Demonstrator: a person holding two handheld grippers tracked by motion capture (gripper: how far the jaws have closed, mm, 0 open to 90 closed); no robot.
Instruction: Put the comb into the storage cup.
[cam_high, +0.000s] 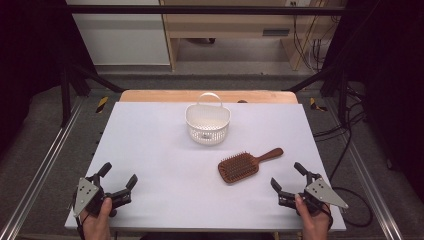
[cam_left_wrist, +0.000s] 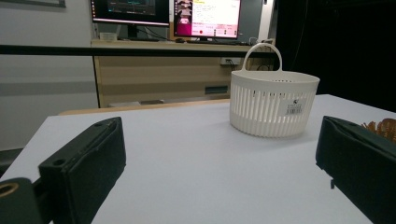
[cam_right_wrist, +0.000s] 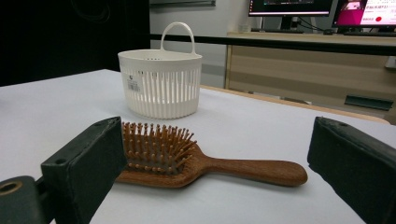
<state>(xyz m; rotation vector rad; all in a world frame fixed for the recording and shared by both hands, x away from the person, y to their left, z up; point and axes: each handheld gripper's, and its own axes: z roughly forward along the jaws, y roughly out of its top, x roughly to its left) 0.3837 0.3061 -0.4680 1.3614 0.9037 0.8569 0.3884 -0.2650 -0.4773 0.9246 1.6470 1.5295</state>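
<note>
One wooden hairbrush (cam_high: 245, 165), bristles up on the counter (cam_high: 150, 145) before a white basket (cam_high: 207, 124), likely light and rigid, best gripped at the handle; right hand-held gripper (cam_high: 292, 181) nearby and left hand-held gripper (cam_high: 119, 176) both wide, empty.

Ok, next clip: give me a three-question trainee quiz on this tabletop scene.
1. True or false: the brush lies inside the basket.
2. Which tongs are nearer the brush? A) left tongs B) right tongs
3. Fill in: the brush lies with its bristles facing ____.

Key:
1. False. It lies on the table, apart from the basket, on the person's side of it.
2. B.
3. Up.
</note>
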